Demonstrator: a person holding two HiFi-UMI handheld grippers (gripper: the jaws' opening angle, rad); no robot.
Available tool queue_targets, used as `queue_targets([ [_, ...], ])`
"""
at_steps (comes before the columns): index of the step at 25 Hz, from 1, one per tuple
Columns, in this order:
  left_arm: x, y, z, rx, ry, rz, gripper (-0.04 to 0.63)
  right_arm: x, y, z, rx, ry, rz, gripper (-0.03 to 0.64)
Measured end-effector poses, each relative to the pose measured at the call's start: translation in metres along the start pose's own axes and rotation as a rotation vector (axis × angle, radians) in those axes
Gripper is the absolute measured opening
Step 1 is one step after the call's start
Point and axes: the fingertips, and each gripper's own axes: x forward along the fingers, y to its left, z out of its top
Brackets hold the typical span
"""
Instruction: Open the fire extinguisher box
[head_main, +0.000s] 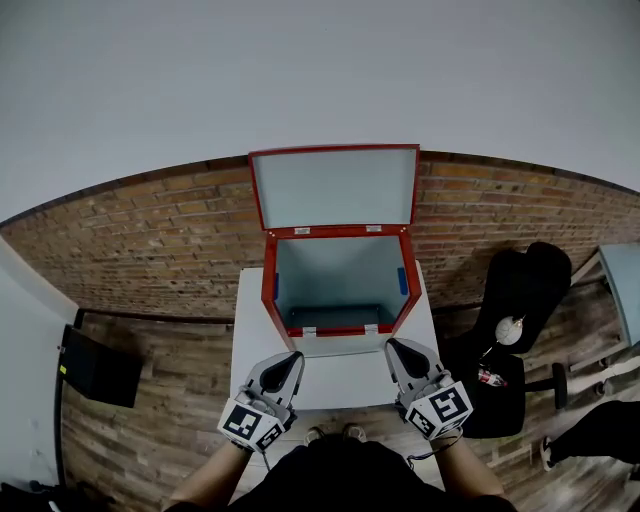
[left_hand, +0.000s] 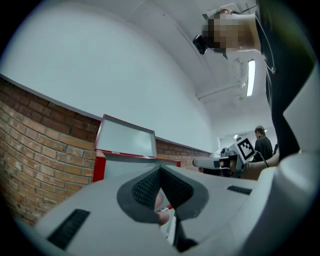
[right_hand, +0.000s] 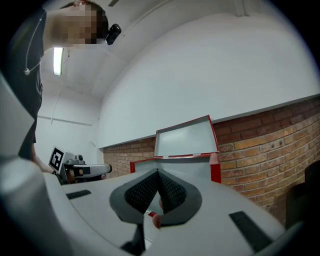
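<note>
At the near left, the left tongs (head_main: 292, 358) hover over the white table (head_main: 330, 385) with their pads pressed together on nothing; the left gripper view shows the same, the textured faces of the left tongs (left_hand: 160, 171) meeting with nothing between them. In the middle of the table, set back toward the brick wall (head_main: 150, 235), stands the fire extinguisher box (head_main: 269, 290), red outside and pale grey inside. Its lid (head_main: 335, 187) is already swung up on the rear hinge and stands roughly upright; whether it touches the wall cannot be told. It looks like thin painted sheet metal: stiff, probably light since nothing shows inside, and smooth enough for pads to slip. The free front lip of the lid seems the sensible hold, and the lid may drop shut if nudged. A small blue patch (head_main: 402, 280) sits on the right inner wall. Small white labels (head_main: 302, 231) sit along the hinge edge and the front rim, too small to read, and no brand is legible. At the near right, the right tongs (head_main: 392, 346) are likewise closed and empty, and the cubes carry only black-and-white square markers.
</note>
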Motion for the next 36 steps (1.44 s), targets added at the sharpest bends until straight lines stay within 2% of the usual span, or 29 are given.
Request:
queue_targets([
  [3, -0.002, -0.011, -0.016, -0.023, 0.032, -0.010, 0.043, -0.004, 0.016, -0.018, 0.014, 0.063, 0.012, 0.018],
  [8, -0.004, -0.026, -0.037, -0.033, 0.066, -0.034, 0.043, -0.008, 0.037, -0.039, 0.006, 0.108, 0.035, 0.018],
  [14, -0.004, -0.042, -0.054, 0.004, 0.104, -0.052, 0.043, -0.010, 0.049, -0.054, 0.023, 0.093, 0.048, 0.018],
  [36, 0.000, -0.036, -0.060, 0.030, 0.106, -0.037, 0.043, -0.004, 0.040, -0.080, -0.045, 0.164, 0.047, 0.018],
])
